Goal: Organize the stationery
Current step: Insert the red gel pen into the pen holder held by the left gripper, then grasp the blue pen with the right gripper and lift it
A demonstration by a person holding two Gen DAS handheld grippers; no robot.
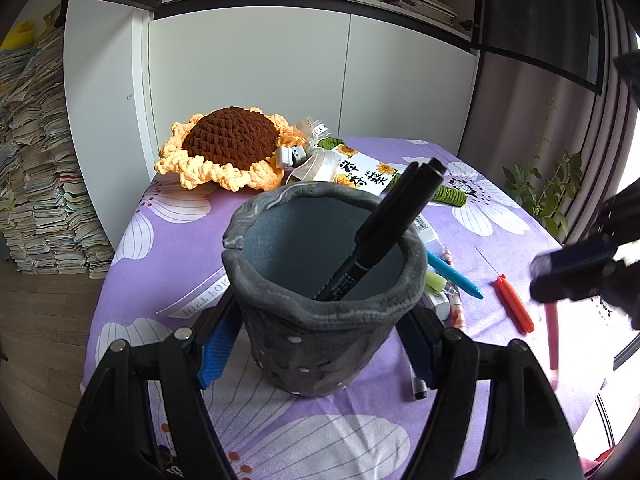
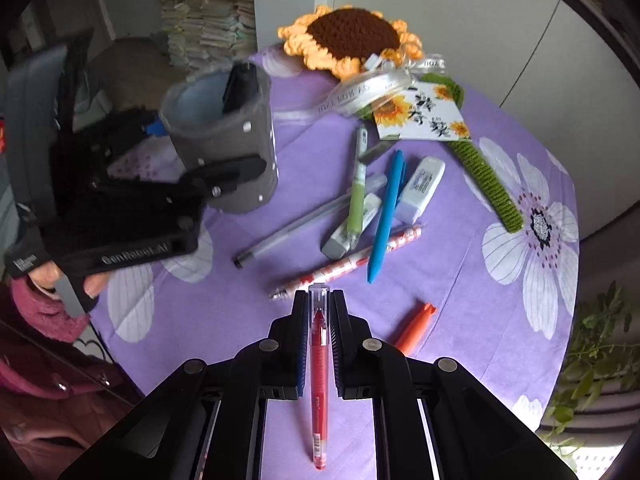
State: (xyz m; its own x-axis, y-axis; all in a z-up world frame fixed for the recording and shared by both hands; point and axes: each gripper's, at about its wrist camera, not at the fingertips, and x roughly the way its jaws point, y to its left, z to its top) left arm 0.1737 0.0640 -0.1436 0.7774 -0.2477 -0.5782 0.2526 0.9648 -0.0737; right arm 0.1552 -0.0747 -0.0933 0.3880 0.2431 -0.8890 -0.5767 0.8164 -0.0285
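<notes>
Fingers of the right gripper (image 2: 319, 312) clamp a red gel pen (image 2: 319, 364); the left gripper (image 1: 316, 344) clamps a grey felt pen cup (image 1: 320, 280), black marker (image 1: 384, 228) inside.

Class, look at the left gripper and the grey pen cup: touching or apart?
Touching. The left wrist view shows the left gripper with its blue pads pressed against both sides of the pen cup.

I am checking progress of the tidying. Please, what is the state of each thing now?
Pen holder: upright, clamped by left gripper.
Black marker: inside holder, leaning.
Red pen: capped, gripped by right gripper.
Blue pen: lying on table.
Orange pen: lying on table.
</notes>
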